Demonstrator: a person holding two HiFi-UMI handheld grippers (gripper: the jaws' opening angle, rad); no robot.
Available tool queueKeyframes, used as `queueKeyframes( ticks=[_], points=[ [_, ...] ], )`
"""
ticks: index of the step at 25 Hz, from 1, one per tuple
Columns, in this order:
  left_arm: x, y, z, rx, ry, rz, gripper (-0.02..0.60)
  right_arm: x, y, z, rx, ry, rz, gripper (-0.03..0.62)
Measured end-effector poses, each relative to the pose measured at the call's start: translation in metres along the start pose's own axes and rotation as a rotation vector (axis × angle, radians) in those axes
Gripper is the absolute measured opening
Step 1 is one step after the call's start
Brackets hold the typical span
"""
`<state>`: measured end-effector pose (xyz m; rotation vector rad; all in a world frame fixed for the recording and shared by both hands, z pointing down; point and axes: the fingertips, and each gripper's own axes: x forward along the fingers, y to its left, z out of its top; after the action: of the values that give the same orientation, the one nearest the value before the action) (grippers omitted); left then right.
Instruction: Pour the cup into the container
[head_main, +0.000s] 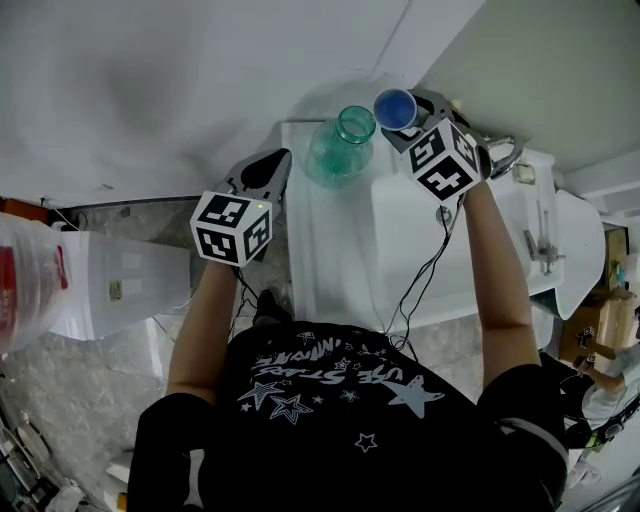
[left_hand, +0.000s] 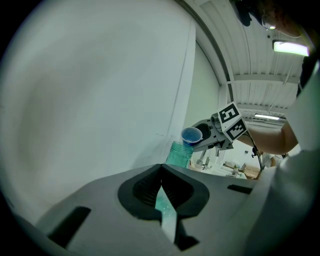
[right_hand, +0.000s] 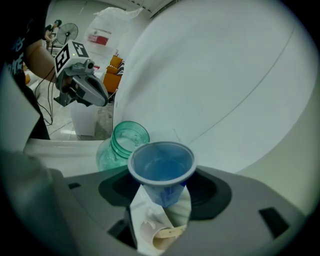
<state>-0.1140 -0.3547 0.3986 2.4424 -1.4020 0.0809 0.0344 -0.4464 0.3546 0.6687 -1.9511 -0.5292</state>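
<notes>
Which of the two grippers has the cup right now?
The right gripper: its jaws clamp the blue cup beside the green jar. The left gripper is shut and empty.

jar (head_main: 343, 148): on the table (head_main: 335, 262), at its far end by the wall (head_main: 180, 80).
cup (head_main: 394, 106): just right of the jar's mouth and higher, between the right gripper's (head_main: 403, 124) jaws.
left gripper (head_main: 270, 168): left of the jar, apart.

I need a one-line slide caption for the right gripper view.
The right hand-held gripper holds a blue cup close to an open green jar.
</notes>
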Motion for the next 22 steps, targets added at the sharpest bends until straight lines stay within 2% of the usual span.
queueKeyframes(
  ticks=[22],
  points=[
    [0.0005, -0.0084, 0.0022, -0.011, -0.013, -0.016, 0.010, -0.0030, -0.0094, 0.0008, -0.116, 0.054, -0.050, 0.284]
  ],
)
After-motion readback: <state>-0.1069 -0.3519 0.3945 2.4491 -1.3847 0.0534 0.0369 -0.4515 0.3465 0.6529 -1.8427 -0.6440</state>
